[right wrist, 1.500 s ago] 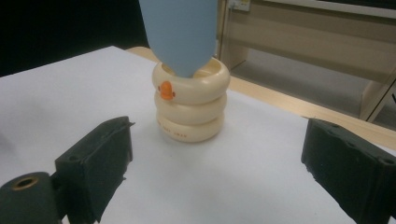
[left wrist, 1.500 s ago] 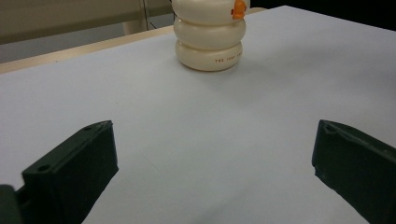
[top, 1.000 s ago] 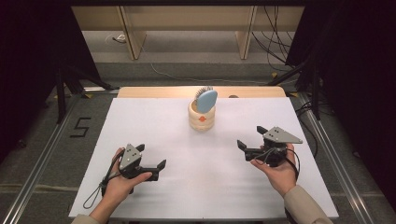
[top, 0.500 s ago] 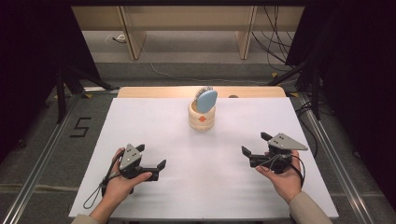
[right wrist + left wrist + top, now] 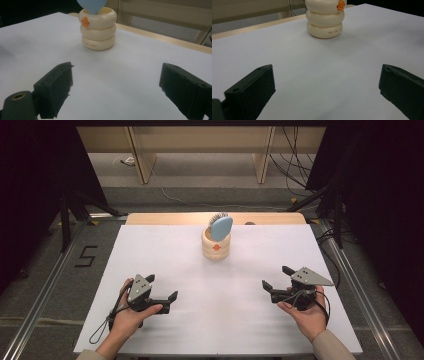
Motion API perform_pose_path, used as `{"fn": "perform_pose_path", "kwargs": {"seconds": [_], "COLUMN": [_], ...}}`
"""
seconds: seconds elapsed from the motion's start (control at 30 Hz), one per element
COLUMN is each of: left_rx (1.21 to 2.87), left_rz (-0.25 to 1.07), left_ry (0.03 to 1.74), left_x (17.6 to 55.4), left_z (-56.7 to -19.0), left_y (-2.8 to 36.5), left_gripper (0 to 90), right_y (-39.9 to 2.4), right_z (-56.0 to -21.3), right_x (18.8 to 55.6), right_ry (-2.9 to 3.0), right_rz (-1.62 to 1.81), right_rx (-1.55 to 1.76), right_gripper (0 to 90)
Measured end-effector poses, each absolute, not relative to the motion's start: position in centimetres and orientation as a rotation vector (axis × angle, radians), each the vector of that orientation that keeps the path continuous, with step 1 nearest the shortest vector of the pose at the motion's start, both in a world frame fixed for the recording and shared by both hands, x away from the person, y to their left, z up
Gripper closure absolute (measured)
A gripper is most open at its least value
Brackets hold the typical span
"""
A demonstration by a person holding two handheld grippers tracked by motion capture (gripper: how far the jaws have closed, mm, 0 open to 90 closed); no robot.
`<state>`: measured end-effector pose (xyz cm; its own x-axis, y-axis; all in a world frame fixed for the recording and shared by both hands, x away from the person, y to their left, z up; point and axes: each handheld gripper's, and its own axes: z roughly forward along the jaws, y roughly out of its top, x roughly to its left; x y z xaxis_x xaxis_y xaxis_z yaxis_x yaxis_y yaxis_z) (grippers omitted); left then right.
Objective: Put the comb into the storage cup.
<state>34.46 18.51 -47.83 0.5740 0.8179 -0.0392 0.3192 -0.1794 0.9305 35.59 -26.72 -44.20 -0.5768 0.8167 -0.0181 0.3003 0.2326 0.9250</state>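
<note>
Since a second ago the right tool has drawn back toward the person and lower on the white counter; it and the left tool are spread wide, holding nothing. The cream ringed holder, mid-counter toward the far edge, looks stiff, glossy and likely slippery, so its grooves suit a grip, while the light blue brush standing in it is best pinched by its flat head. Small print rings the holder's bottom, too fine to read.

In the left gripper view, we see the cream holder cut off at the top edge. In the right gripper view, the blue brush is cropped above. The print on the holder's lowest ring is too small to read.
</note>
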Motion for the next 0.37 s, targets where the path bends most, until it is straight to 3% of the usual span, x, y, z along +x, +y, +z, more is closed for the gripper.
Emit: {"fn": "perform_pose_path", "kwargs": {"seconds": [0.37], "left_rx": [1.755], "left_rz": [0.595], "left_ry": [0.939], "left_x": [34.43], "left_z": [-47.92], "left_y": [18.4], "left_gripper": [0.1], "right_y": [-26.85], "right_z": [-44.52], "right_x": [35.61], "right_ry": [1.977], "right_rz": [1.354], "right_rx": [1.02], "right_gripper": [14.7]}}
